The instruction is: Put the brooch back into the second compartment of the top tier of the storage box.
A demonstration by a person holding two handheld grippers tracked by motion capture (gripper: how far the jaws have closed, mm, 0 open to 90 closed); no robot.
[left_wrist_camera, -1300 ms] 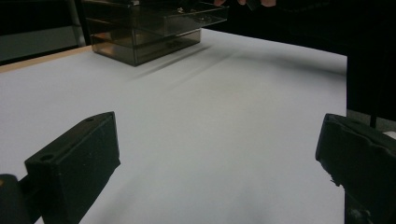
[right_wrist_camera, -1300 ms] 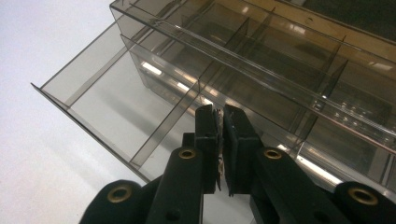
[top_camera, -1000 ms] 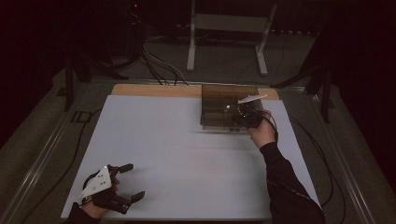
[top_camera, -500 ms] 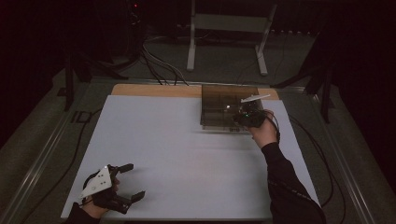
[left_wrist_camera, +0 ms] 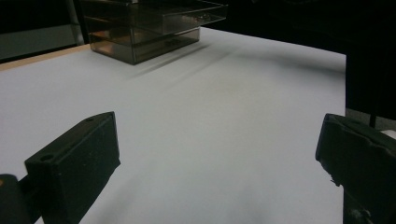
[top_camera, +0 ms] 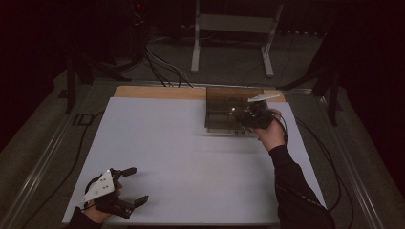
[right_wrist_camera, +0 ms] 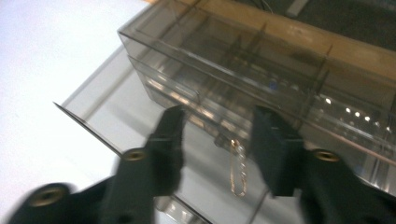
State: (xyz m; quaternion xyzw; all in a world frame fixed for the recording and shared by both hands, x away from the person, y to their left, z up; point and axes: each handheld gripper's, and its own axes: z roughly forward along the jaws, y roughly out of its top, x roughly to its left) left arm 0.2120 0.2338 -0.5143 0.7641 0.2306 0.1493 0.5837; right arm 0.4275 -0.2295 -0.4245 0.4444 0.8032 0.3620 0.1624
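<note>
the person wears a black long sleeve [top_camera: 296, 191] on the right arm. each gripper is black, with blocky square-ended jaws showing round screw holes. the left gripper [top_camera: 128, 187] carries a pale grey three-cornered plate [top_camera: 99, 186]; the right gripper [top_camera: 244, 117] has one too, and trails a black cable [top_camera: 329, 162].

Dim lab: white-topped table [top_camera: 167, 143], floor cables [top_camera: 162, 71], metal stand [top_camera: 234, 28].
</note>
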